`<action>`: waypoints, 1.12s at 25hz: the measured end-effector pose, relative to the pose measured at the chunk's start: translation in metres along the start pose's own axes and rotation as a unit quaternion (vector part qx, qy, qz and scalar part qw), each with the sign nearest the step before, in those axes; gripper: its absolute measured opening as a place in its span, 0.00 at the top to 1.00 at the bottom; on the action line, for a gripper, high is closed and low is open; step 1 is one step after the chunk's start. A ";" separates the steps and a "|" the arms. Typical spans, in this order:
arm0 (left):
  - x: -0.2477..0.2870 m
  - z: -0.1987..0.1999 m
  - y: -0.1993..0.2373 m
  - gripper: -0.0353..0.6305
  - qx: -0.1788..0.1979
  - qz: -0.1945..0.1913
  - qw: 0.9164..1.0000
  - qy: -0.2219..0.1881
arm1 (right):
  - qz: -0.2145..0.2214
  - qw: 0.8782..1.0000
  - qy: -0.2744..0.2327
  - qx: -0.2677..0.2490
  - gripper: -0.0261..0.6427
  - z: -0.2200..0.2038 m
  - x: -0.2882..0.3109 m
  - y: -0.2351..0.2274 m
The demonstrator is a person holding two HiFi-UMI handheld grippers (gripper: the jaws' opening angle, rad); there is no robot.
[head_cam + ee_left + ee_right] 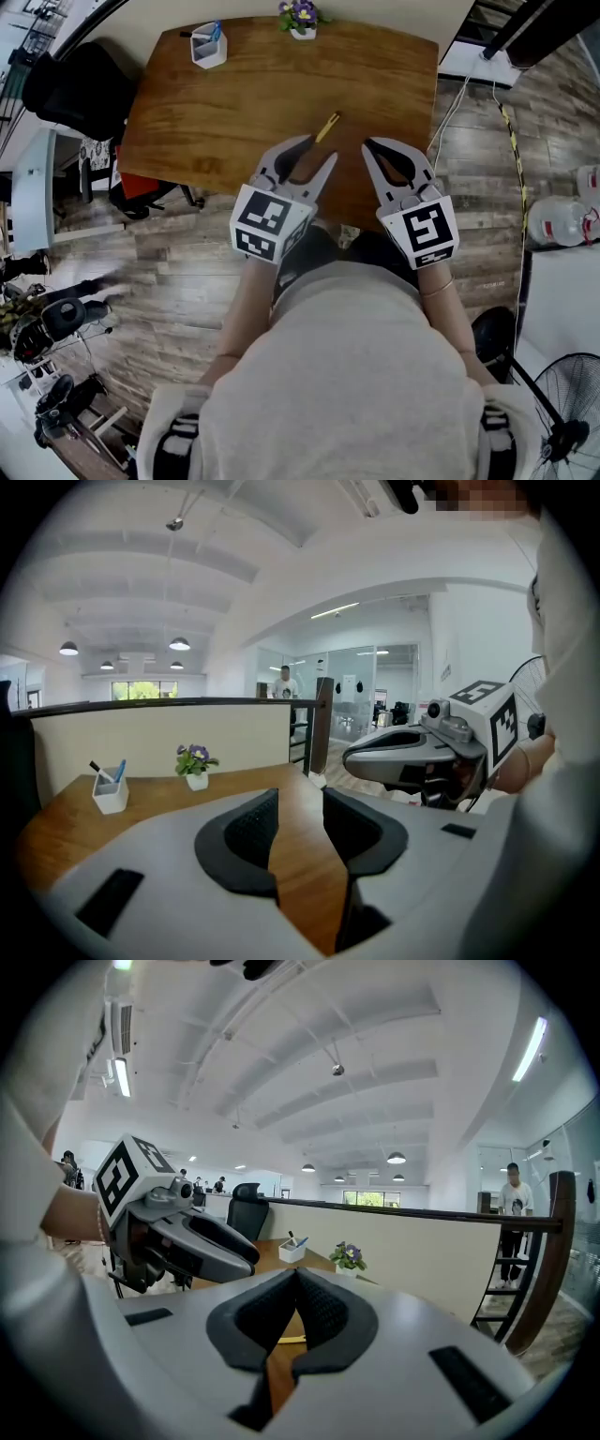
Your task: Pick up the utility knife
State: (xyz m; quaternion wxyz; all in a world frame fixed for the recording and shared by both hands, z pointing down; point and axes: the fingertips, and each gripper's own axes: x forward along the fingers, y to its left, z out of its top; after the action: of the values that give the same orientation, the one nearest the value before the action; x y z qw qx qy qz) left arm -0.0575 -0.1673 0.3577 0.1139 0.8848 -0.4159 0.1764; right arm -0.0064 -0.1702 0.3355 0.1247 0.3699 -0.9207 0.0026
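Two grippers are hovering over the near edge of the wooden table [253,103], low in the middle of the head view. I am reading the left gripper [319,150] from its own view: its jaws are standing apart with only bare wood showing in the gap between them. The right gripper [380,148] is holding its jaws together at the tips, clamped on nothing.

The utility knife [327,127] is lying flat and slanted on the table at the centre of the head view. It is just beyond the left gripper's tips, not touching them, and to the upper left of the right gripper's tips. In the right gripper view it is showing as a yellow sliver [286,1340] in the opening under the closed tips.

For print, I am finding black-and-white square patterns on the left cube [267,220] and the right cube [427,230]; they are carrying no words I can read.

Beyond the knife the wood is running open toward the top of the frame. A white cup [208,45] with pens is standing near the far edge at upper left. A small flower pot [300,19] is sitting at the far edge at top centre, well apart from the knife. The table's right edge is falling away at upper right onto plank floor [487,159], where a cable [448,112] is trailing. A black chair [75,80] is crowding the table's left side, water bottles [561,220] are lying at the right edge, and a fan [572,412] is standing at lower right.
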 end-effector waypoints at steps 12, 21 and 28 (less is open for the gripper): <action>0.020 -0.025 0.004 0.72 -0.001 -0.017 0.999 0.052 | -0.016 0.998 0.021 0.051 0.94 -0.034 0.002 -0.011; 0.037 -0.036 0.005 0.71 -0.007 -0.057 0.996 0.072 | -0.030 0.997 0.042 0.054 0.94 -0.035 0.016 -0.019; 0.051 -0.037 0.030 0.70 -0.010 -0.061 0.995 0.077 | -0.041 0.996 0.057 0.063 0.94 -0.041 0.029 -0.026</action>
State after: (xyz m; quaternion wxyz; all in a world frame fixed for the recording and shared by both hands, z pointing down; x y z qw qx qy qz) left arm -0.0582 -0.2088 0.4135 0.1647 0.8910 -0.3531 0.2331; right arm 0.0005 -0.2050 0.3800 0.1534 0.4139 -0.8941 0.0764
